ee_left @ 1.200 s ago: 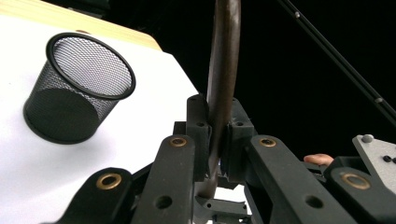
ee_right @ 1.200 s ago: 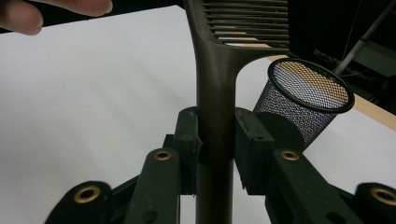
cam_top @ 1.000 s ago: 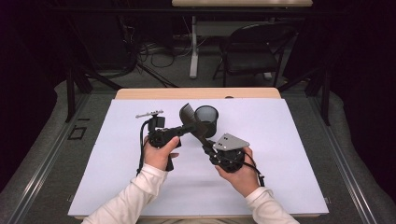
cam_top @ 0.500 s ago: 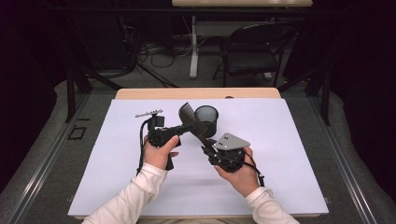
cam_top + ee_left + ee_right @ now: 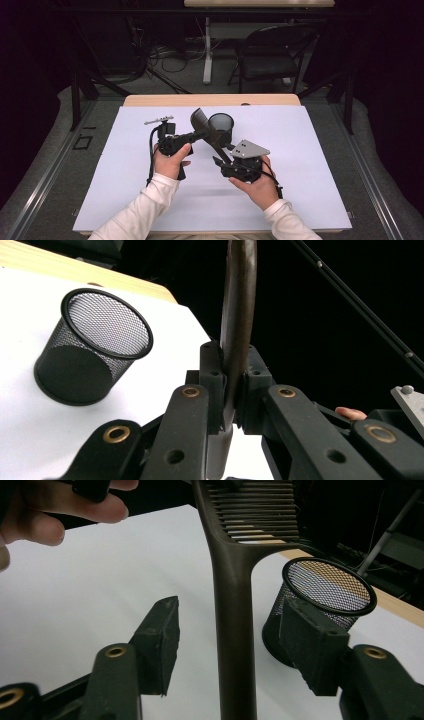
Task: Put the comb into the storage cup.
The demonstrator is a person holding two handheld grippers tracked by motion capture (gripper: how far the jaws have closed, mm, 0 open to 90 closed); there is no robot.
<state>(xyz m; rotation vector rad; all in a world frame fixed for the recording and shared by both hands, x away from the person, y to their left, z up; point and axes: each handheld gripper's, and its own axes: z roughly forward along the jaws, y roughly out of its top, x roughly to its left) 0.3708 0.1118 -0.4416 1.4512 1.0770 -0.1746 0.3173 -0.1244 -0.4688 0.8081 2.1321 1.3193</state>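
Brown plastic, one piece: the comb [image 5: 206,131] has a long narrow handle and a wider toothed head, with fine straight teeth running across the head. It is held above the white sheet [image 5: 310,170] near the table's middle, just left of the mesh cup [image 5: 221,128]. In the high view its long axis runs on a slant, head at the far left end and handle coming near and to the right toward the right gripper [image 5: 222,156]. In the right gripper view the handle [image 5: 235,645] rises between the two jaws, head at the top.

At the left, the left gripper [image 5: 202,134] is clamped on the comb; in its own view the pads press both flat sides of the comb [image 5: 236,335] (seen edge-on there). The right gripper's jaws have just been opening, and now stand clear on either side of the handle, with bare gaps between pads and handle.

Beside it, the cup [image 5: 320,615] is black wire mesh, round, standing upright on the sheet with its mouth up.
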